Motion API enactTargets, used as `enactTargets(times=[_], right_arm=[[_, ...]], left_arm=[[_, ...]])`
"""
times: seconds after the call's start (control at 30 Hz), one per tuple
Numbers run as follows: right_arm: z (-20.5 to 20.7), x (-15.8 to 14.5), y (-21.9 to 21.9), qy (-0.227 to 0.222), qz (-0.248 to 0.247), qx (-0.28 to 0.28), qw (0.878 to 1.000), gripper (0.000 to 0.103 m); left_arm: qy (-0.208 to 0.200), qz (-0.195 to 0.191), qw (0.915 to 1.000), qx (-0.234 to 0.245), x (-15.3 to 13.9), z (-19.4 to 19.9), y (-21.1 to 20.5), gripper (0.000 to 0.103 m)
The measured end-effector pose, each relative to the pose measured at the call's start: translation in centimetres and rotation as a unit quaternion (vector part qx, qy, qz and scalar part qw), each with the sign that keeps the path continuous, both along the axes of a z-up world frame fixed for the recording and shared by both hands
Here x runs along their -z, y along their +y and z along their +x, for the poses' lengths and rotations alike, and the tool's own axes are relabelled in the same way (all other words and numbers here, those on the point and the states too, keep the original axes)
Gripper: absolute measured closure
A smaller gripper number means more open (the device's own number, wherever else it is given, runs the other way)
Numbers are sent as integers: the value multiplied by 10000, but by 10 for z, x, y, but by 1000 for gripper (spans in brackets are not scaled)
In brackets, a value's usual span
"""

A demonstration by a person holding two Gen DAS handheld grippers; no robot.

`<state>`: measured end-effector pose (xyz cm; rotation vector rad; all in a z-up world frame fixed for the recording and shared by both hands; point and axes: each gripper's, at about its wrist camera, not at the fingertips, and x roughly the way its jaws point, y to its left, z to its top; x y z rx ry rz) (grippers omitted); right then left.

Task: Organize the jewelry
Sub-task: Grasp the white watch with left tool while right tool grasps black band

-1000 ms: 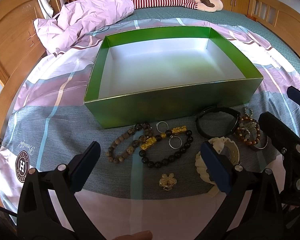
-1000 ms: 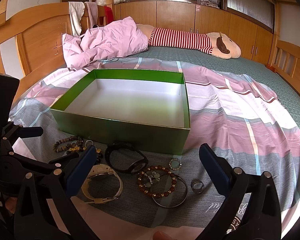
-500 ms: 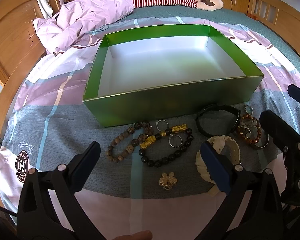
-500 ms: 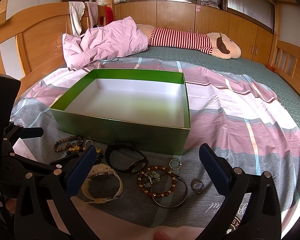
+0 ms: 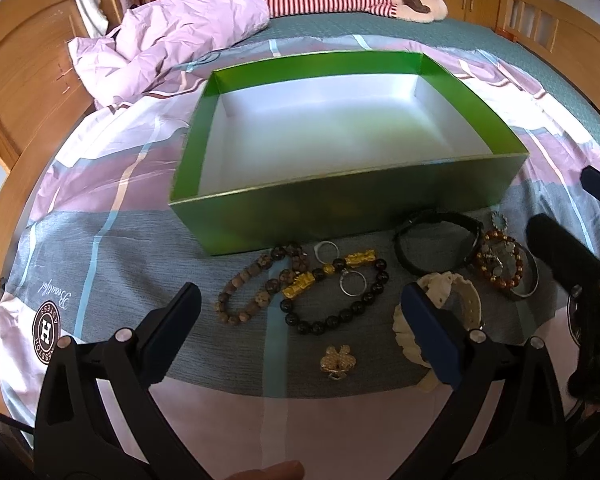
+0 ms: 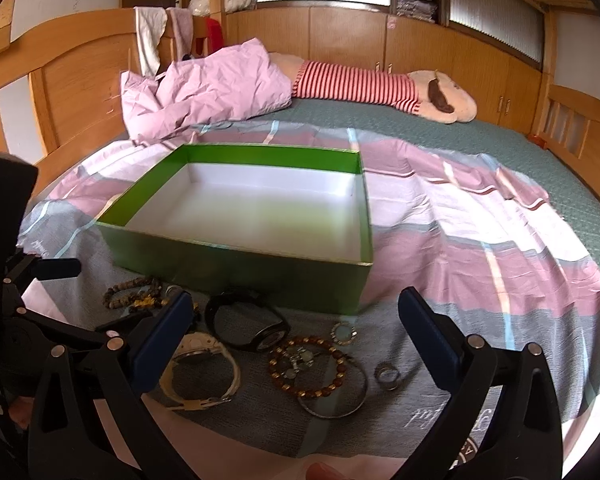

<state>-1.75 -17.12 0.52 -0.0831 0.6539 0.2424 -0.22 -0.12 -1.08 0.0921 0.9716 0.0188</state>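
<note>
Left gripper (image 5: 300, 326) edged nearer the green box (image 5: 340, 216), jaws apart.

The box (image 5: 340, 216) sits on the bed (image 5: 100, 248). The bracelets (image 5: 300, 292), rings (image 5: 352, 282) and watches (image 5: 440, 240) lie in front of it.

open white floor inside green box (image 5: 340, 216), its near wall between tongs and interior

Green box (image 5: 340, 216) (white inside) sits open; bracelets (image 5: 336, 292), watches (image 6: 248, 324) and rings (image 6: 387, 376) lie just before it.
</note>
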Motion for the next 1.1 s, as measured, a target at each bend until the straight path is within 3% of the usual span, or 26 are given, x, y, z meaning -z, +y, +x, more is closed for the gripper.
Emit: enactTargets(times=[0.2, 0.53, 0.67, 0.8, 0.9, 1.0, 1.07, 1.1], right_arm=[[7, 2, -9, 154, 132, 135, 9997, 2], [10, 6, -7, 237, -57, 158, 9996, 2], [26, 26, -9, 807, -677, 604, 9926, 2], [41, 44, -31, 1751, -184, 764, 9814, 3], [43, 46, -35, 1918, -56, 768, 9784, 12], [41, 45, -26, 1830, -319, 627, 9806, 21], [39, 45, -20, 1812, -476, 529, 9809, 36], [37, 45, -20, 1794, -526, 522, 9810, 39]], left_arm=[[-72, -177, 9996, -202, -8, 2, 12, 4], [-133, -171, 9995, -239, -11, 0, 14, 4], [-14, -126, 9997, -191, -8, 2, 11, 4], [305, -168, 9994, -48, 0, 5, 10, 4], [421, -123, 9990, -10, 6, 5, 9, 4], [511, -123, 9986, 104, 11, 4, 6, 4], [491, -243, 9982, 232, 11, 2, 2, 5], [458, -280, 9981, 313, 10, 1, 0, 5]])
